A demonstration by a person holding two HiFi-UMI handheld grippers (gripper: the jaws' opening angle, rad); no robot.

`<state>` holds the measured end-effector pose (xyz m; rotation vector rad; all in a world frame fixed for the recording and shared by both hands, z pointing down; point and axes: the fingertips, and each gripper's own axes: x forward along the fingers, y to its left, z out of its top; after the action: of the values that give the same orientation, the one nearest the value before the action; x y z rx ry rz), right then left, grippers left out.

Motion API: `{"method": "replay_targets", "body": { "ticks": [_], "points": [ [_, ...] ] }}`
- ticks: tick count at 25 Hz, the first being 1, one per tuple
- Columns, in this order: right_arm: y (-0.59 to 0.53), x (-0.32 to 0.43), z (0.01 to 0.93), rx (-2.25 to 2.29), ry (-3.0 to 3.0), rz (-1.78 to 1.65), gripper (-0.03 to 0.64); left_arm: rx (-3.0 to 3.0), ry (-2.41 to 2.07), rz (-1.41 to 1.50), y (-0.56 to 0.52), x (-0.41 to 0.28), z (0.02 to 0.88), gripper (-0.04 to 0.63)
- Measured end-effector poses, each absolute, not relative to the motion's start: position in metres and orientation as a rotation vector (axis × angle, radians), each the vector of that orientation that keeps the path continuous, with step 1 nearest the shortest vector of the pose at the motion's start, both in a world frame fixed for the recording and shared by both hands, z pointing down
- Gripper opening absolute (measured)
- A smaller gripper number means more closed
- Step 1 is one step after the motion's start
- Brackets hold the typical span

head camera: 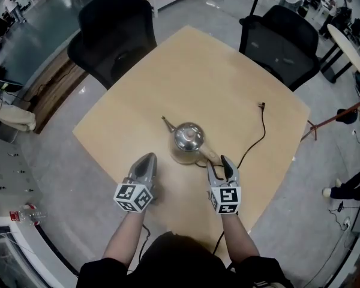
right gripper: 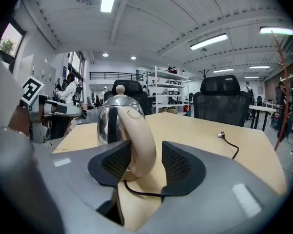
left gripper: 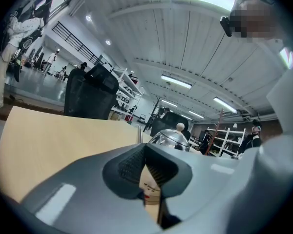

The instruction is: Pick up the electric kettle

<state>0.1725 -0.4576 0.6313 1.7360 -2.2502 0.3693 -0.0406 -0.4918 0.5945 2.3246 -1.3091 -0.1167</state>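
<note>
A stainless steel electric kettle with a knobbed lid and a beige handle stands mid-table on the light wooden table. My right gripper stands open at the kettle's near right. In the right gripper view the handle rises between its two pads, with a gap on the right side. My left gripper is shut and holds nothing, just left of the kettle. In the left gripper view the kettle shows beyond the shut left gripper.
A black cable runs from the kettle across the table to a plug near the right edge. Two black office chairs stand at the far sides. A person's leg and shoe are off to the right.
</note>
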Motion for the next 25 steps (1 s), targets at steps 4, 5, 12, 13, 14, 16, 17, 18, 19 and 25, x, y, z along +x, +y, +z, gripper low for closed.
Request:
{"method": "replay_targets", "body": {
  "ticks": [4,5,12,13,14,16,17,18,19,25],
  "points": [
    [-0.458,0.177,0.629,1.748,-2.255,0.347,0.176,2.315,-1.316,-0.105,-0.498,-0.033,0.599,-0.002],
    [-0.459,0.178,0.628,1.752,-2.257,0.342,0.175,2.313,-1.322,-0.106,-0.501,-0.032,0.599,-0.002],
    [-0.468,0.19,0.624,1.804,-2.267,0.369,0.158,2.274,-1.406,-0.123,-0.524,-0.033,0.601,0.054],
    [-0.471,0.192,0.624,1.808,-2.265,0.366,0.158,2.269,-1.414,-0.127,-0.528,-0.032,0.601,0.096],
    [-0.473,0.193,0.623,1.81,-2.262,0.361,0.156,2.264,-1.422,-0.132,-0.531,-0.032,0.601,0.112],
    [-0.477,0.195,0.622,1.808,-2.258,0.354,0.155,2.253,-1.438,-0.147,-0.537,-0.032,0.602,0.142],
    [-0.479,0.195,0.622,1.806,-2.258,0.353,0.155,2.244,-1.443,-0.158,-0.54,-0.032,0.602,0.159],
    [-0.481,0.195,0.621,1.805,-2.259,0.353,0.155,2.235,-1.444,-0.172,-0.542,-0.031,0.602,0.178],
    [-0.482,0.195,0.621,1.805,-2.259,0.354,0.154,2.229,-1.438,-0.186,-0.544,-0.03,0.602,0.184],
    [-0.489,0.202,0.625,1.807,-2.248,0.375,0.15,2.203,-1.415,-0.245,-0.556,-0.017,0.607,0.186]
  ]
}}
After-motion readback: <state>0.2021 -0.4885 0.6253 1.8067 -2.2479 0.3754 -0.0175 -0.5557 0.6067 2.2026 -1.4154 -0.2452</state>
